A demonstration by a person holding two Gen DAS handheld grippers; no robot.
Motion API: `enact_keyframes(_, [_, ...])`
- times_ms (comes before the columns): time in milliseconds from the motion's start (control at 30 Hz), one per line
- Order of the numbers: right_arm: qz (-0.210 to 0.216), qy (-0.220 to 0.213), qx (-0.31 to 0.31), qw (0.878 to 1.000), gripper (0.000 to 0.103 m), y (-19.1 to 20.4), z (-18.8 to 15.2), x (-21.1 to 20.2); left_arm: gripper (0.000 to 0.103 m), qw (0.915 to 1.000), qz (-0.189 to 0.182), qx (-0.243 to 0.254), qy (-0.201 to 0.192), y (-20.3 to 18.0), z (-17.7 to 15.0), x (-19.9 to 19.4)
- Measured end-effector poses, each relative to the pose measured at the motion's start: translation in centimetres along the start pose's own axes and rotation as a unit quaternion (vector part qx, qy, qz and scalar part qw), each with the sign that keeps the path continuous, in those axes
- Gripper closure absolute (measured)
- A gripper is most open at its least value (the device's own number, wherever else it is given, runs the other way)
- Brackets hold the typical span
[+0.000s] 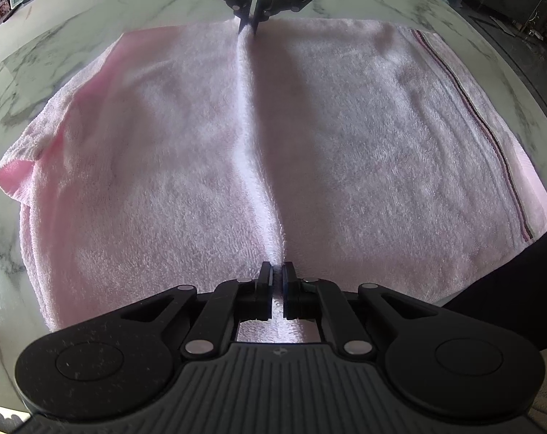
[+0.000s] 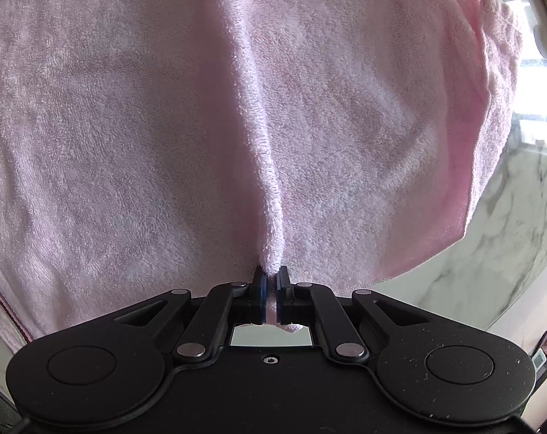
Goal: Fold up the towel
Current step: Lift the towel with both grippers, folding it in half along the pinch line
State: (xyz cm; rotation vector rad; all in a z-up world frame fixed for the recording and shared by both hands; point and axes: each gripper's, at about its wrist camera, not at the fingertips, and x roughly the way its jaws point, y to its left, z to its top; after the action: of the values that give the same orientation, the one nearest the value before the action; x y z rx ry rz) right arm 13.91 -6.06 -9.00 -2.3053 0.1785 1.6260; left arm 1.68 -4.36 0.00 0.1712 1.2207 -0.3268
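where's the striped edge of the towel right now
In the left wrist view the striped edge runs down the towel's right side, near the marble table's rim; the raised ridge pinched by both grippers lies well left of it.

The pink towel (image 1: pixel 346 137) covers most of the marble table (image 1: pixel 56 36); bare table shows around its left and far edges. A raised ridge (image 1: pixel 253 137) along its middle divides the two flat halves. Clutter (image 1: pixel 519 11) stands past the table's far edge.
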Motion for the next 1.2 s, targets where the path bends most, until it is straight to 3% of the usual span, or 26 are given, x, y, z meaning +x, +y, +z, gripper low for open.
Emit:
enact_keyframes(467, [-0.043, 0.054, 0.103, 0.992, 0.100, 4.1, 3.1, -4.4, 0.099, 0.9964, 0.059, 0.051, -0.033, -2.7, -0.5, -4.2])
enact_keyframes(800, [-0.070, 0.090, 0.189, 0.975, 0.100, 9.7, 5.7, -9.6, 0.099, 0.9847, 0.096, 0.132, -0.062, -5.5, 0.2, -7.0])
enact_keyframes(867, [-0.080, 0.097, 0.199, 0.972, 0.100, 10.4, 0.8, -10.7, 0.099, 0.9808, 0.104, 0.150, -0.068, -5.7, 0.6, -7.5])
enact_keyframes(967, [-0.094, 0.109, 0.224, 0.964, 0.100, 9.3, -0.8, -13.4, 0.099, 0.9745, 0.118, 0.175, -0.077, -6.0, 1.6, -8.0])
enact_keyframes(1200, [-0.104, 0.145, 0.350, 0.920, 0.100, 11.6, -5.6, -19.9, 0.099, 0.9504, 0.163, 0.241, -0.110, -6.2, 4.7, -11.4])
